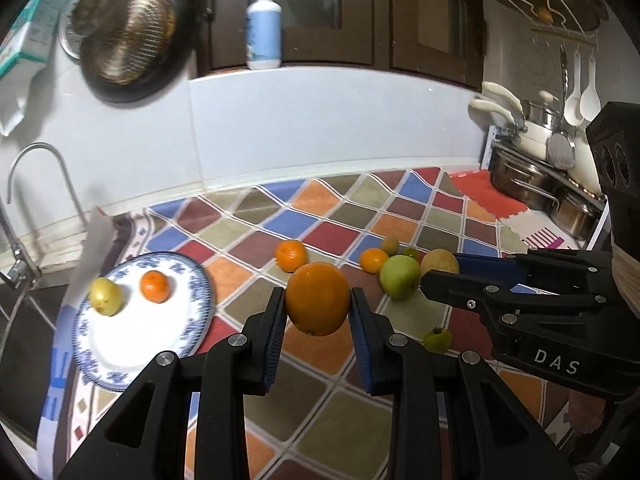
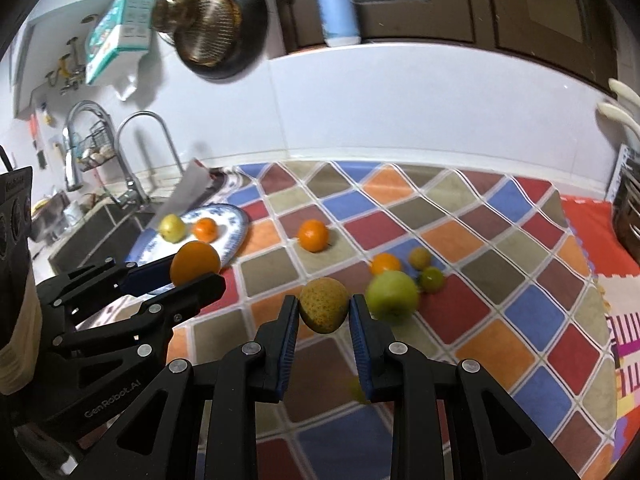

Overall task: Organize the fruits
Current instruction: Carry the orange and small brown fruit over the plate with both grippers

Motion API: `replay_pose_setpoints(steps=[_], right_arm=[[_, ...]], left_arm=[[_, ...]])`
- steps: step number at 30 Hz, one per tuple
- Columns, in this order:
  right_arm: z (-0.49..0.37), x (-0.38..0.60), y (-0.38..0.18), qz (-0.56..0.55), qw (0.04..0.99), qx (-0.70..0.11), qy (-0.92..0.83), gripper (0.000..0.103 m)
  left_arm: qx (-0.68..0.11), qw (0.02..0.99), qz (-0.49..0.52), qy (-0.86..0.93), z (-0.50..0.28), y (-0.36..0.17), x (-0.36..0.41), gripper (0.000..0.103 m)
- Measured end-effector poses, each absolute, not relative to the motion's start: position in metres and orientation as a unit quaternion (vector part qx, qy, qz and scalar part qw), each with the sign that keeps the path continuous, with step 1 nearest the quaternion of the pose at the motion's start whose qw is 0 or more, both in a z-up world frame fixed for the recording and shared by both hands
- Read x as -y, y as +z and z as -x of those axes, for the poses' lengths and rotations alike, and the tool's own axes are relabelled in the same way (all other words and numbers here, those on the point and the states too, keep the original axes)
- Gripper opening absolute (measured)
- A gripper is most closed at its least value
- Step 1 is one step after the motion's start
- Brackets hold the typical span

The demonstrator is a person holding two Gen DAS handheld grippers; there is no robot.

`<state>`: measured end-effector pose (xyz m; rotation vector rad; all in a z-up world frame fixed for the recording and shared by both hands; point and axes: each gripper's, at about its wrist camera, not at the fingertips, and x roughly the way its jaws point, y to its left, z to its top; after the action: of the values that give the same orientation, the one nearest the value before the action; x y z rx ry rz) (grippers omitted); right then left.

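The left gripper fingers clamp the large orange at its widest part, clear of the table; the right gripper fingers likewise clamp a speckled yellow-brown fruit. The plate, near the sink-side edge, holds two fruits with room beside them, and open cloth lies between it and the loose fruit cluster.

The left gripper clamps a large orange between its blue pads, lifted above the chequered cloth on the worktop. At left a blue-patterned plate carries a yellow-green fruit and a small orange. At right the right gripper grips a tan fruit beside a green apple.
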<state>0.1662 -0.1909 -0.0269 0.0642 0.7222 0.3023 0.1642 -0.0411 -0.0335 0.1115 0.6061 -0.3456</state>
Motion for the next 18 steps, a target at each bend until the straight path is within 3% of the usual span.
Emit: replay_pose_setpoints(steps=[18], right_arm=[[-0.160, 0.101, -0.002, -0.017, 0.929, -0.314, 0.198, 0.027]], left_arm=[[-0.268, 0.954, -0.043, -0.126, -0.149, -0.012, -0.049, 0.031]])
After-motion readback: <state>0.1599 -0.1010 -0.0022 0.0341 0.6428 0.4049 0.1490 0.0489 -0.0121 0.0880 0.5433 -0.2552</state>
